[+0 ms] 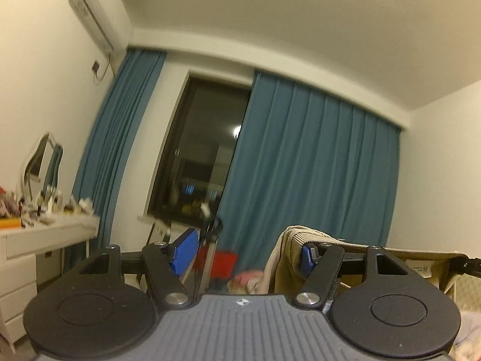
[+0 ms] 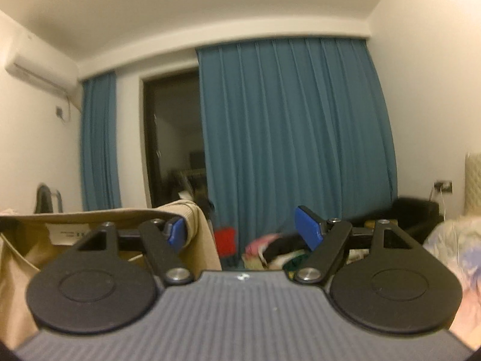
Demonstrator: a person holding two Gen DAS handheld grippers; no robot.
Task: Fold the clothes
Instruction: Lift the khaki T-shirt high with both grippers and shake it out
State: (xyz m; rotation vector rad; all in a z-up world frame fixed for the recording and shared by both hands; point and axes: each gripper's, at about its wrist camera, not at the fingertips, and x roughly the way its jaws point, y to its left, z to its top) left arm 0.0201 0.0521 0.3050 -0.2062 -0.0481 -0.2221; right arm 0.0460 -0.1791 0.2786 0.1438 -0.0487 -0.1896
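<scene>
My left gripper (image 1: 249,251) has its jaws spread wide, the beige garment (image 1: 290,240) draped over its right finger (image 1: 307,257); my right gripper (image 2: 243,230) is spread too, with the same garment (image 2: 192,213) hung over its left finger (image 2: 174,231). The garment's ribbed edge stretches sideways between the two grippers, its body hanging down, label (image 2: 67,233) showing inside. Farther off are a clothes pile (image 2: 270,248), blue curtains (image 2: 288,126), a dark window (image 1: 201,156) and an air conditioner (image 1: 96,9).
</scene>
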